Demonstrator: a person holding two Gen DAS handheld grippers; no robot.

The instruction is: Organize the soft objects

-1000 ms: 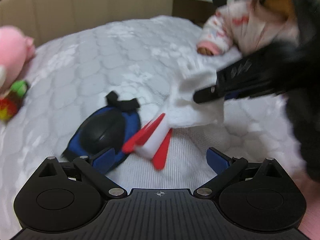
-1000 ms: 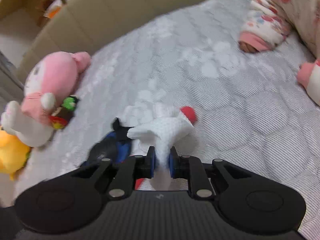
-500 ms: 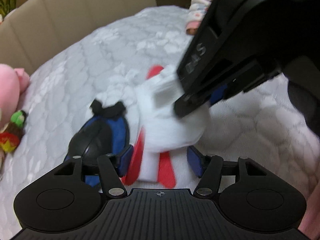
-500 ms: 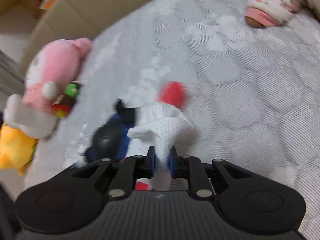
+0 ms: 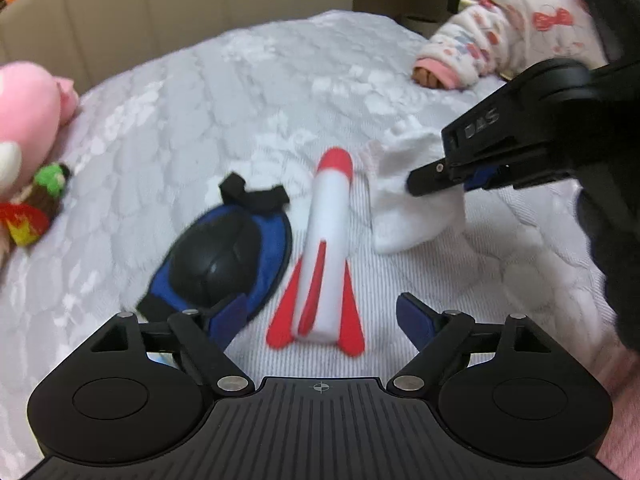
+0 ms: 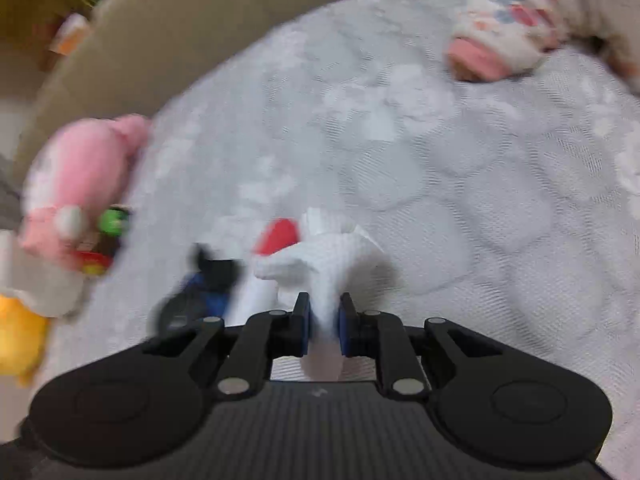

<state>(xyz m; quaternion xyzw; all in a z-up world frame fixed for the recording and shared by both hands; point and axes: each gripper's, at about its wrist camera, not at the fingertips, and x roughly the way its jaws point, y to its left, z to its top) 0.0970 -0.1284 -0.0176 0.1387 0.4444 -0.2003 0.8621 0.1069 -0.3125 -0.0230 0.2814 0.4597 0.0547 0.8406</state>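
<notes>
- Soft objects lie on a quilted white bed cover (image 5: 248, 92); in the left wrist view a red-and-white foam rocket (image 5: 324, 248) lies flat in the middle of it, nose toward the far edge, with a blue-and-black padded guard (image 5: 224, 260) just beside it on the left.
- A white cloth (image 5: 404, 208) hangs pinched in the right gripper (image 5: 444, 178), lifted beside the rocket's nose, toward the right edge.
- The left gripper (image 5: 320, 312) has its jaws opening wide, straddling the rocket's fins; its pads touch nothing, so the rocket is not held.
- A pink plush (image 5: 28, 100) and a small green-and-red toy (image 5: 36, 200) sit at the left edge. A person's patterned sleeve (image 5: 504, 32) rests at the far right corner.
- Raised letters on the right gripper's side can be seen, but they are too unclear to read with confidence; I see no other labels.
- In the right wrist view, blurred, the right gripper (image 6: 323, 322) is clamped narrow on the white cloth (image 6: 324, 260), which bunches up above the pads.
- The rocket's red tip (image 6: 278, 236) and the guard (image 6: 200, 300) show behind the cloth; the pink plush (image 6: 76, 184) and a yellow plush (image 6: 16, 344) crowd the left edge.
- Judging by this, the tidying is early: only the cloth is in hand, no grouping spot or container shows, and the rocket, guard and plush toys are left to sort.
</notes>
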